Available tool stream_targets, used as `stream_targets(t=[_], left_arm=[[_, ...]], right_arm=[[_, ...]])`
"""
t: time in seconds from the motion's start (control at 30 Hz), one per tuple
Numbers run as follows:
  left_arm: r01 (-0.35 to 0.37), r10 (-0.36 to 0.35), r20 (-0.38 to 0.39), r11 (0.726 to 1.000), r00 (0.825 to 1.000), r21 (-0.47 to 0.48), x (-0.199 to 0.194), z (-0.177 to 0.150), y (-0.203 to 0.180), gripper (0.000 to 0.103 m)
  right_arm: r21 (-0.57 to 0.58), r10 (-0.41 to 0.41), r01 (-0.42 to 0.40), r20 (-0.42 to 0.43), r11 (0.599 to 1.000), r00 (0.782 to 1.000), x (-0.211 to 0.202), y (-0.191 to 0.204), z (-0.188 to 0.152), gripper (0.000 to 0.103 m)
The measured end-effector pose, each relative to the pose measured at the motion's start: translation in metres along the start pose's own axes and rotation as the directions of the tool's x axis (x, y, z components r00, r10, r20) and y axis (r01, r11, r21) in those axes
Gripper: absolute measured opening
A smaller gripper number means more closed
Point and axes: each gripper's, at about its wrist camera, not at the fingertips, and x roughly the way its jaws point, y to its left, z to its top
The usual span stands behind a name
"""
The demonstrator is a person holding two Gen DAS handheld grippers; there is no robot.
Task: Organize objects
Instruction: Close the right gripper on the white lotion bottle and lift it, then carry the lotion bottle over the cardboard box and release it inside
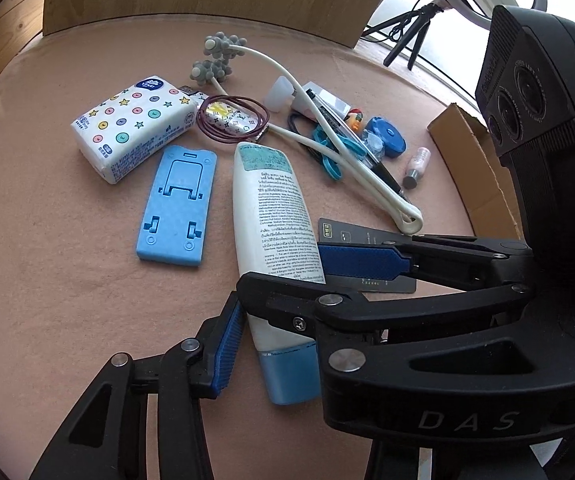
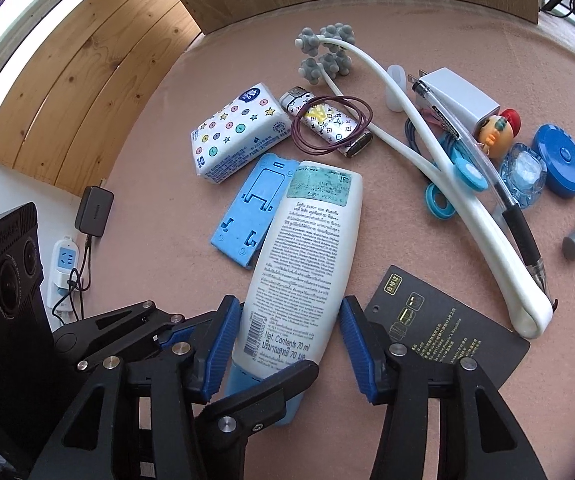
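Observation:
A white lotion tube (image 1: pixel 271 208) (image 2: pixel 307 240) with a blue cap lies on the pink tabletop, cap end toward me. Both grippers straddle its lower end. My right gripper (image 2: pixel 287 308) (image 1: pixel 283 268) has a blue pad against each side of the tube, just above the cap. My left gripper (image 1: pixel 279 340) (image 2: pixel 255 352) sits lower, at the cap. Its left pad (image 1: pixel 227 344) lies against the tube's side. Its other finger is hidden in its own view; in the right wrist view it reaches across the cap. The tube rests on the table.
A black card (image 2: pixel 443 332) lies right of the tube, and a blue phone stand (image 1: pixel 177 204) and tissue pack (image 1: pixel 135 124) lie to its left. Behind are a white massage roller (image 2: pixel 479 216), lighter with hair ties (image 2: pixel 327 128), pen, charger (image 2: pixel 459 96) and tape measure (image 2: pixel 559 164). A cardboard box (image 1: pixel 471 160) stands right.

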Motion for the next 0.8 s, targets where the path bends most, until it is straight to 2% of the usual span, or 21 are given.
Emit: stream_targets(t=[0.23,0.53,0.8], left_arm=[[-0.020,0.020,0.001,0.999,1.000,0.047,-0.005,0.008,-0.024,0.048],[-0.015,0.013,0.029,0.997,0.999,0.071,-0.011,0.019,-0.070,0.048],[0.000,-0.006,0.046,0.991,0.999,0.136,-0.011,0.032,-0.128,0.048]], right_arm=[[0.003,0.006,-0.006,0.049,1.000,0.999,-0.033,-0.010,0.006,0.040],[-0.006,-0.021,0.022,0.113,1.000,0.993,-0.071,-0.031,-0.005,0.039],[0.023,-0.055,0.052,0.164,0.998,0.985,-0.115,-0.061,-0.013,0.039]])
